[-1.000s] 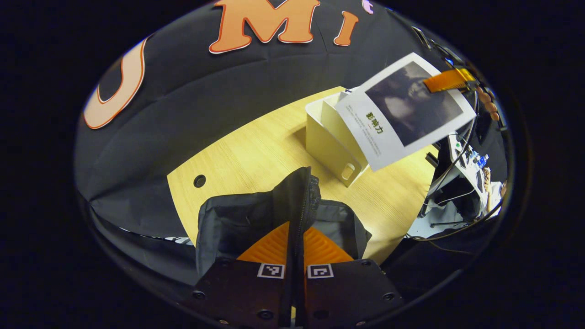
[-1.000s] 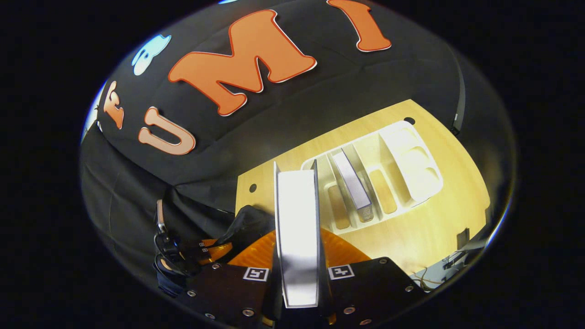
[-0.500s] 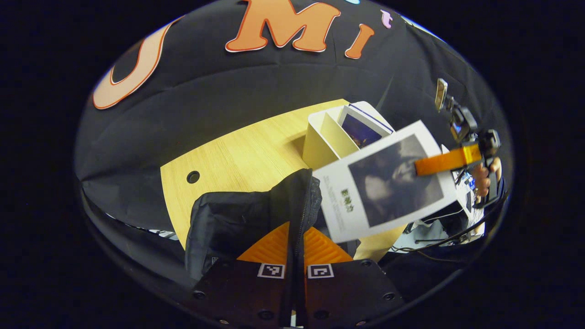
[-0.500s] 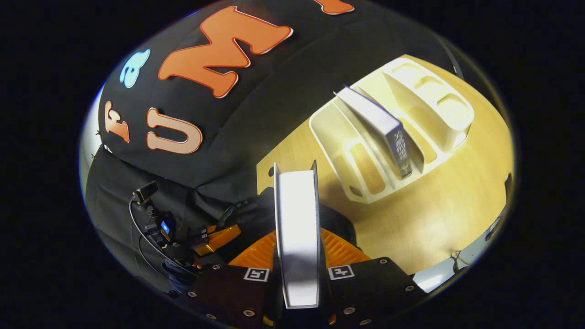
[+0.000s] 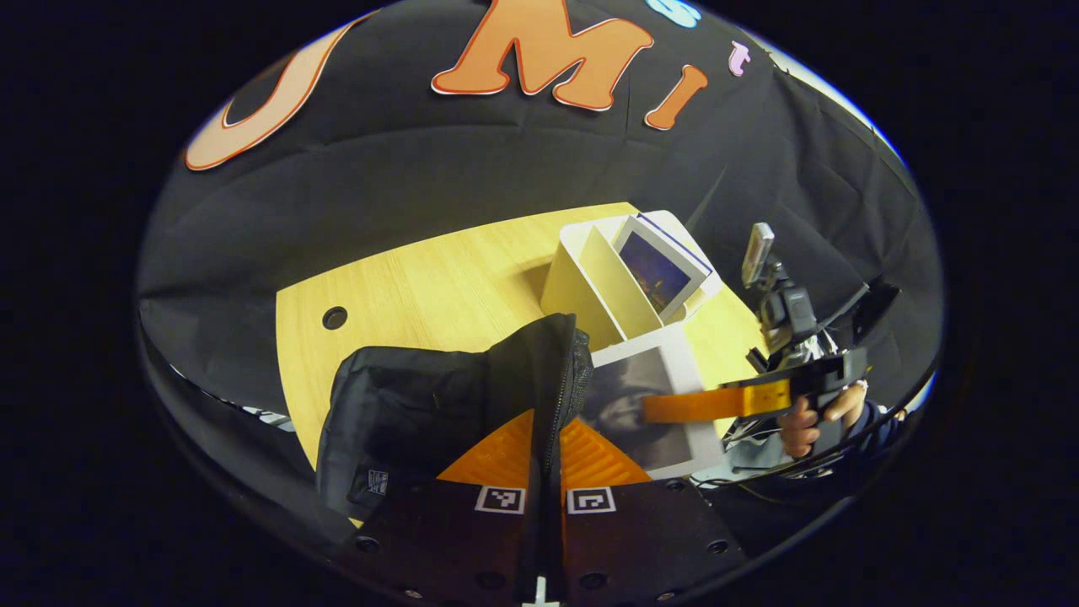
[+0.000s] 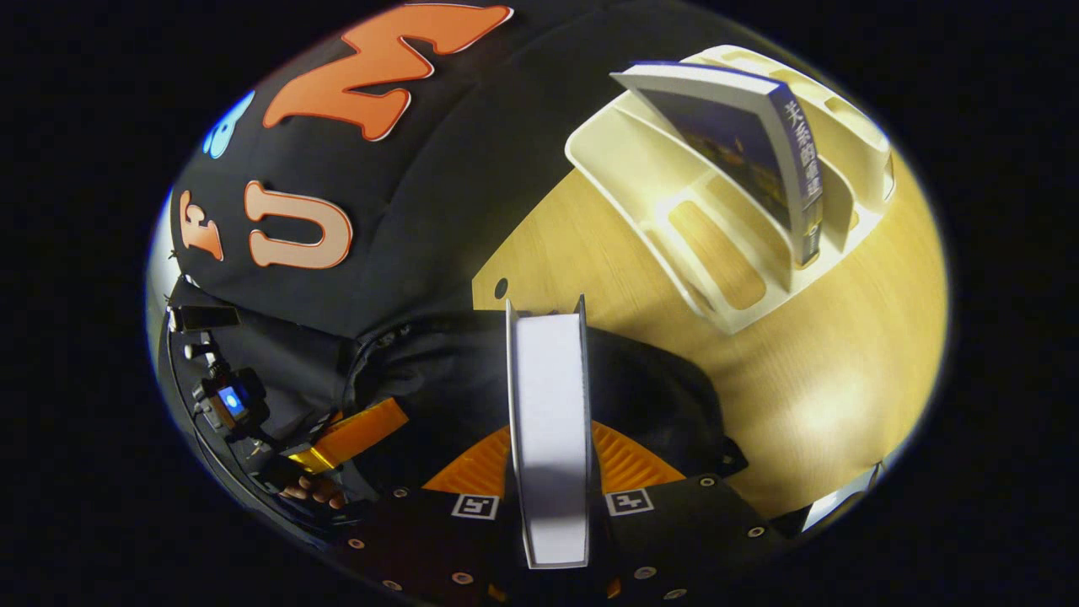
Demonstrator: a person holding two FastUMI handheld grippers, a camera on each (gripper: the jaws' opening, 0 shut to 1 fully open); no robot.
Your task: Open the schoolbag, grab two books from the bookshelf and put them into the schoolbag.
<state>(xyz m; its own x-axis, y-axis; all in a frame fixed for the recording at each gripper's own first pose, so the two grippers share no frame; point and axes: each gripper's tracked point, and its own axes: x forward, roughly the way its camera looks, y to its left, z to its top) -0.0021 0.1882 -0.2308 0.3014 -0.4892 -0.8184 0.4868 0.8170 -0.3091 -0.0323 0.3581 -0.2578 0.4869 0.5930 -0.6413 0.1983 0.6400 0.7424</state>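
Note:
The black schoolbag (image 5: 405, 405) stands on the wooden table (image 5: 421, 278). My left gripper (image 5: 546, 443) is shut on its zippered edge and holds it up. My right gripper (image 6: 548, 438) is shut on a white book (image 6: 548, 396), seen edge-on, low over the schoolbag (image 6: 666, 396). In the left gripper view this book (image 5: 632, 400), with its grey photo cover, sits right beside the raised bag edge, with the right gripper (image 5: 716, 403) clamped on it. A blue-covered book (image 5: 662, 270) leans in the white bookshelf (image 5: 582, 291).
The bookshelf (image 6: 700, 228) with its leaning book (image 6: 759, 143) stands behind the bag, to the right. The table has a cable hole (image 5: 335, 318) at its far left. A hand (image 5: 809, 421) holds the right gripper; the left gripper (image 6: 346, 434) shows beside the bag.
The right gripper has carried the white book down from above the bookshelf to the schoolbag's raised edge. The left gripper kept its hold on the bag's edge.

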